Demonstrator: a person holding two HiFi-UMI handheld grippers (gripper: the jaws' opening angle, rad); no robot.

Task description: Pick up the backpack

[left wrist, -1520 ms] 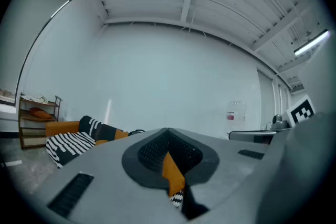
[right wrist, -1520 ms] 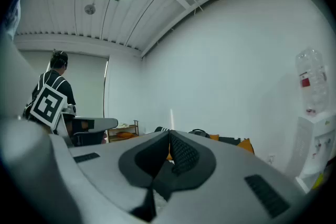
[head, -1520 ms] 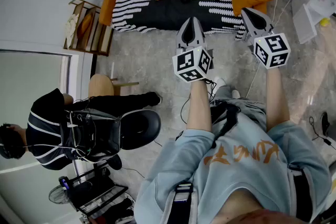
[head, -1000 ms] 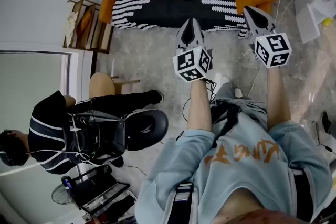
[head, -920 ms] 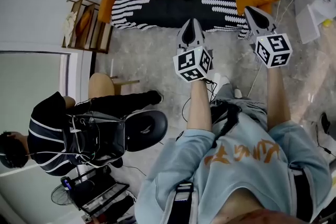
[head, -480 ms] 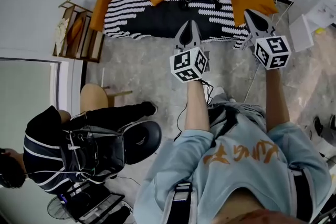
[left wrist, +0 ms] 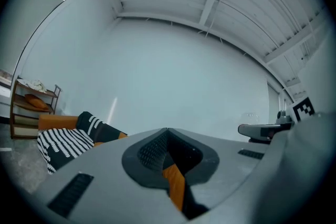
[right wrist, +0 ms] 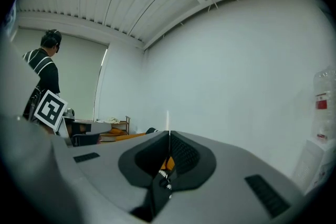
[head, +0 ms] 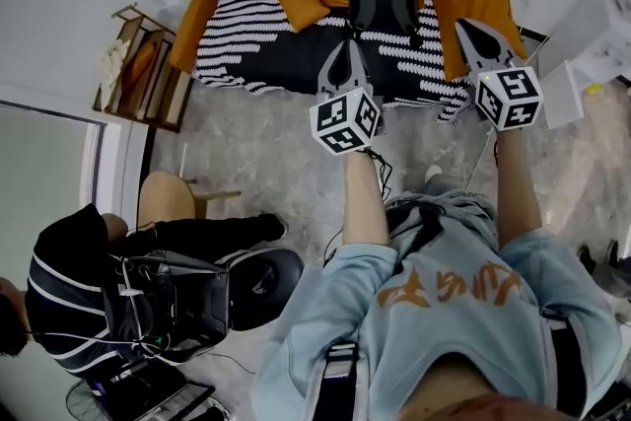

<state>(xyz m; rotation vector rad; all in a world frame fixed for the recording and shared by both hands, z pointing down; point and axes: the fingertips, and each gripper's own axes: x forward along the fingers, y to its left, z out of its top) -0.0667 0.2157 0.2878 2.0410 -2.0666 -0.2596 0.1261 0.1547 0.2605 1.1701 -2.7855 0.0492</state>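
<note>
I'm looking down at my operator, who is wearing a pale blue short-sleeved T-shirt carrying an orange print across the chest; black harness straps are running over both shoulders; another black strap is hanging at the shirt's hem. The left gripper and right gripper are showing as grey, pointed shells; the left marker cube and right marker cube are white with black squares. Through the gripper cameras I'm seeing smooth grey housings with slotted vents; dark ribbed fingers are sitting in a rounded recess.
</note>
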